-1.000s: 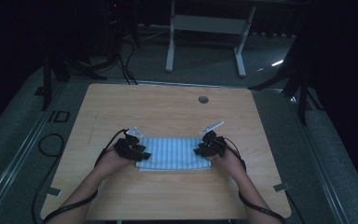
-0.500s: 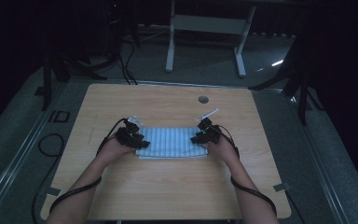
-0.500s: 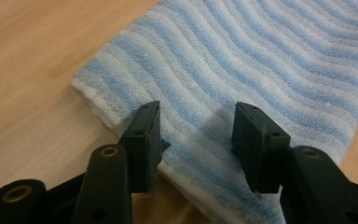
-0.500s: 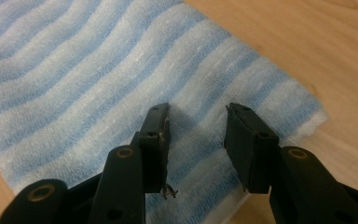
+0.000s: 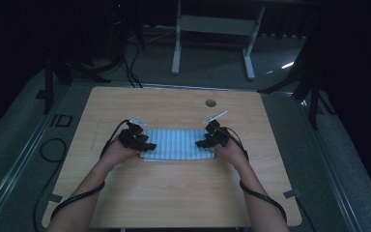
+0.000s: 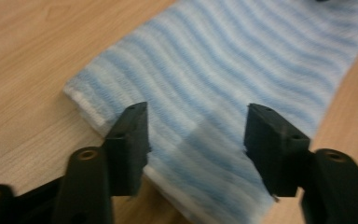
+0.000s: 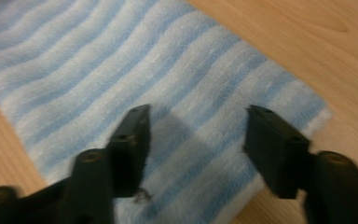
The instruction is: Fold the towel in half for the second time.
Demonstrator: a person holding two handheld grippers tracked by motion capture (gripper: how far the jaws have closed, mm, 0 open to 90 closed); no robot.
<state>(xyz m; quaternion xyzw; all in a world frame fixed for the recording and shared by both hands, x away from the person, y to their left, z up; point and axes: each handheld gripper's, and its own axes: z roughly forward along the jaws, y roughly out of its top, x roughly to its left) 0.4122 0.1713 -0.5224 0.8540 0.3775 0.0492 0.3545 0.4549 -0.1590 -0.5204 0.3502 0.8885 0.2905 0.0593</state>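
Observation:
A folded cloth with blue and white stripes (image 5: 176, 144) lies flat on the wooden table (image 5: 174, 193), a little nearer the person than its middle. My left gripper (image 5: 140, 142) is at the cloth's left end and my right gripper (image 5: 206, 141) at its right end. In the left gripper view the gripper (image 6: 196, 133) stands open just above the cloth (image 6: 242, 70), its jaws wide apart over the folded end. In the right gripper view the gripper (image 7: 198, 135) is open too, over the cloth (image 7: 98, 70) near its corner. Nothing is held between either pair of jaws.
A small round hole (image 5: 210, 103) is in the table top behind the cloth. Cables trail from both grippers along the forearms. A metal stand (image 5: 212, 29) is on the floor beyond the table. Bare wood surrounds the cloth.
Both grippers have moved away from the person, towards the far side of the cloth. The cloth now looks narrower front to back, folded over. The jaws now stand open above it.

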